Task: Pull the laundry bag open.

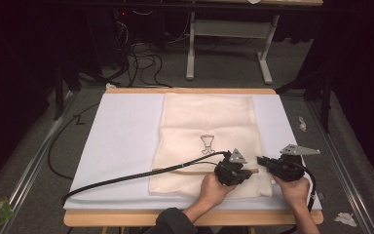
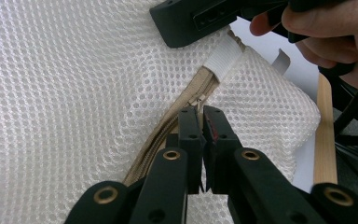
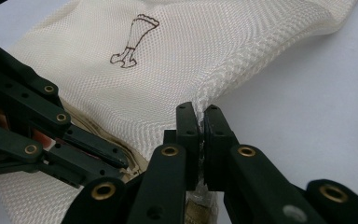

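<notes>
Left gripper (image 2: 201, 114) is clamped on the zipper pull (image 2: 198, 100) of the mesh laundry bag (image 1: 207, 131), which lies flat on the white mat (image 1: 121, 146). Right gripper (image 3: 200, 114) is pinching the bag's edge just beside it.

The table (image 1: 126, 218) has a light wooden top, its edge visible along the near and far sides. A white pad (image 1: 121, 141) covers nearly the whole surface. A cream mesh bag (image 1: 207, 122) lies flat directly on the pad, right of centre, reaching from the far edge almost to the near edge. A small dark drawing (image 1: 207, 144) marks its middle. The table stands on grey carpeted floor (image 1: 39, 161).
</notes>
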A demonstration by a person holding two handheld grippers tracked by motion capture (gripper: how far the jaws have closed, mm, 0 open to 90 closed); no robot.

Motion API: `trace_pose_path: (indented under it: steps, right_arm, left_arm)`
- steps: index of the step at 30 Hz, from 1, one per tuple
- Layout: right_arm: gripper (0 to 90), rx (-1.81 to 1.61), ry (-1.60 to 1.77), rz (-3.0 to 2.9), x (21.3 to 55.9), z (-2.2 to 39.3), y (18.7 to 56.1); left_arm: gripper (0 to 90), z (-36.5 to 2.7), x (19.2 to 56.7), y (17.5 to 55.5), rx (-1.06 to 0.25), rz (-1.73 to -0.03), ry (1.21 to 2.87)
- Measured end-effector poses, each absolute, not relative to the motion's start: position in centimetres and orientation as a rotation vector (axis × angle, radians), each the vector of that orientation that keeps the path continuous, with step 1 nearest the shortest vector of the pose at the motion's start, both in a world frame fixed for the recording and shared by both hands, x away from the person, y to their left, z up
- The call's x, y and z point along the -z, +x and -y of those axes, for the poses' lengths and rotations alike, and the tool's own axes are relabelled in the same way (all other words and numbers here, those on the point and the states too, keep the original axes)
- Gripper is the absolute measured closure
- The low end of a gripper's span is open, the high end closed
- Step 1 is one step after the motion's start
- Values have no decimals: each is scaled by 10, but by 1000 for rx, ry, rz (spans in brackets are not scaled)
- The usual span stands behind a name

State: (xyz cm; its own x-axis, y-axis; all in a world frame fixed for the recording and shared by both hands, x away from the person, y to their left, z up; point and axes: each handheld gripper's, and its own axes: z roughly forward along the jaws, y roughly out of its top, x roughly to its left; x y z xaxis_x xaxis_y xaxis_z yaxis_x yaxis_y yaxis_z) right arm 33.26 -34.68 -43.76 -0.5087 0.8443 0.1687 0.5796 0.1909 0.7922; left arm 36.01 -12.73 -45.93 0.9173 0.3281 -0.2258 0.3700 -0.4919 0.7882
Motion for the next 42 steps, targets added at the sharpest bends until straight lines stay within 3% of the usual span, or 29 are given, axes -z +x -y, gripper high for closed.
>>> trace_pose_path:
  steps: [42]
  right_arm:
    - [881, -1217, 1378, -2157, 443, 350, 333]
  left_arm:
    - [868, 112, 457, 357, -16, -489, 2147]
